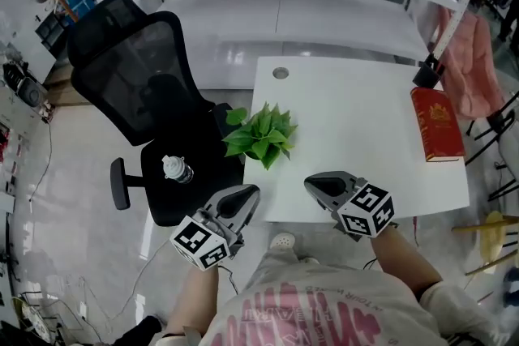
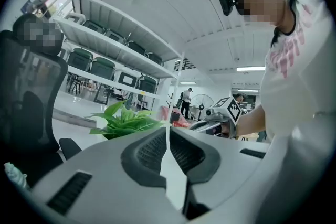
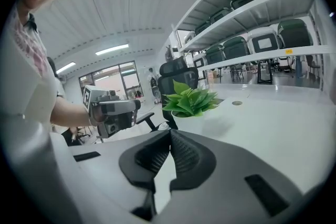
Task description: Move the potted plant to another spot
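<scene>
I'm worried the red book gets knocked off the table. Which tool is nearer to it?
Right. The right tool is at the near edge of the table, well left of the red book. The left tool is even farther left, by the table's near-left corner.

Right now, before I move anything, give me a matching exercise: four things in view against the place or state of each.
Things:
1. plant
2. book
3. bottle
4. left tongs

Places or states:
A. on the chair seat
B. lying at the right edge of the table
C. shut, nothing in them
D. at the table's left edge

Pairs: 1-D, 2-B, 3-A, 4-C
</scene>
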